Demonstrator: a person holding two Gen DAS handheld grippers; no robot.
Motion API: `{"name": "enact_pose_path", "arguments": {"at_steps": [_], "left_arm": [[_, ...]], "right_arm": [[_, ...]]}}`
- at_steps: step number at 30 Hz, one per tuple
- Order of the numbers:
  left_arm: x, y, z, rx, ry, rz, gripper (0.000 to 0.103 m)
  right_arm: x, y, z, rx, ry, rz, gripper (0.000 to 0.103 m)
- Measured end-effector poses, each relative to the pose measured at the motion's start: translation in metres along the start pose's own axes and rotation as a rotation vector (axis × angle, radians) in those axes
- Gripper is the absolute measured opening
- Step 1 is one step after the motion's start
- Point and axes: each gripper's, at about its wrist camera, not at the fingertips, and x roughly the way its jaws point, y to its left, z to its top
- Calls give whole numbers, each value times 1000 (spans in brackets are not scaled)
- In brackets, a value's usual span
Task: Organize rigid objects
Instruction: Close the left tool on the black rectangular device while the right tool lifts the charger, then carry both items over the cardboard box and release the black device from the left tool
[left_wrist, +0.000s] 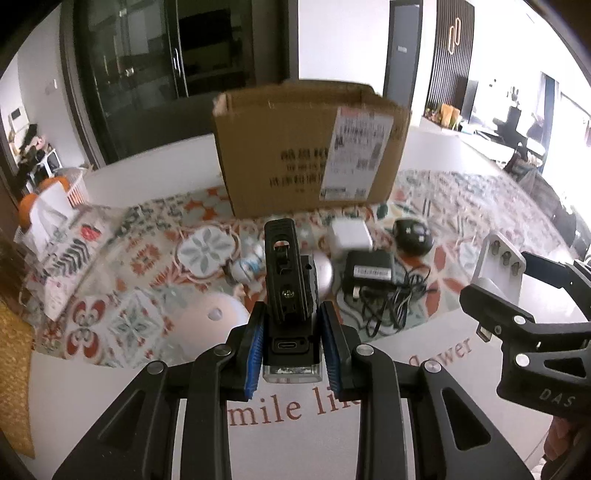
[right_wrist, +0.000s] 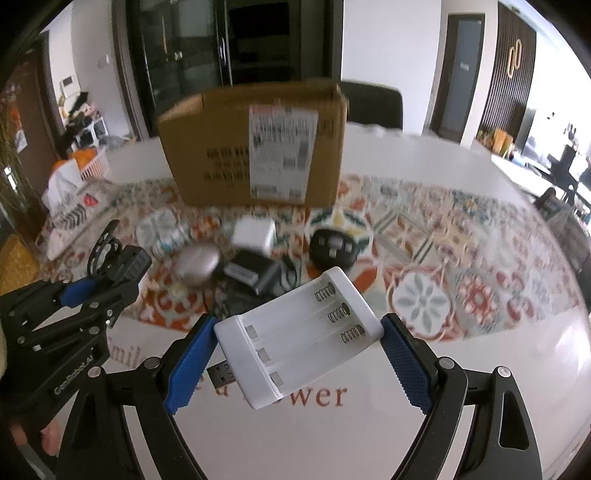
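My left gripper (left_wrist: 291, 347) is shut on a black clip-on device with a USB-C port (left_wrist: 286, 280), held upright above the table. My right gripper (right_wrist: 295, 354) is shut on a white USB battery charger (right_wrist: 299, 336) with three empty slots, tilted, held above the table. The right gripper with the charger also shows in the left wrist view (left_wrist: 517, 295); the left gripper also shows in the right wrist view (right_wrist: 85, 295). An open cardboard box (left_wrist: 306, 147) stands behind the loose items on a patterned mat (right_wrist: 480, 258).
On the mat lie a white plug cube (right_wrist: 253, 234), a black round adapter (right_wrist: 334, 249), a black power brick with cable (right_wrist: 251, 273), a silver mouse-like object (right_wrist: 197, 260), and a pale pink round object (left_wrist: 210, 317). White table (right_wrist: 332, 435) in front.
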Motion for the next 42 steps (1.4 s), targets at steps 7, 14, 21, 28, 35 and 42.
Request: {"name": "enact_pose_path", "arguments": {"at_steps": [7, 14, 21, 28, 35, 42], "left_arm": [[-29, 10, 24, -42, -34, -23, 29], [-52, 17, 52, -49, -98, -9, 29], [-67, 23, 83, -32, -159, 7, 29], [-65, 28, 116, -5, -184, 15, 29], [-57, 29, 147, 22, -200, 3, 29], [-41, 36, 183, 13, -193, -20, 29]], "right_arm": [[-31, 8, 25, -15, -87, -7, 89], [-47, 10, 52, 12, -132, 22, 89], [-56, 11, 82, 24, -175, 43, 89], [-61, 12, 113, 20, -226, 52, 89], [-46, 3, 146, 29, -227, 75, 89], [-25, 1, 191, 5, -209, 82, 89]]}}
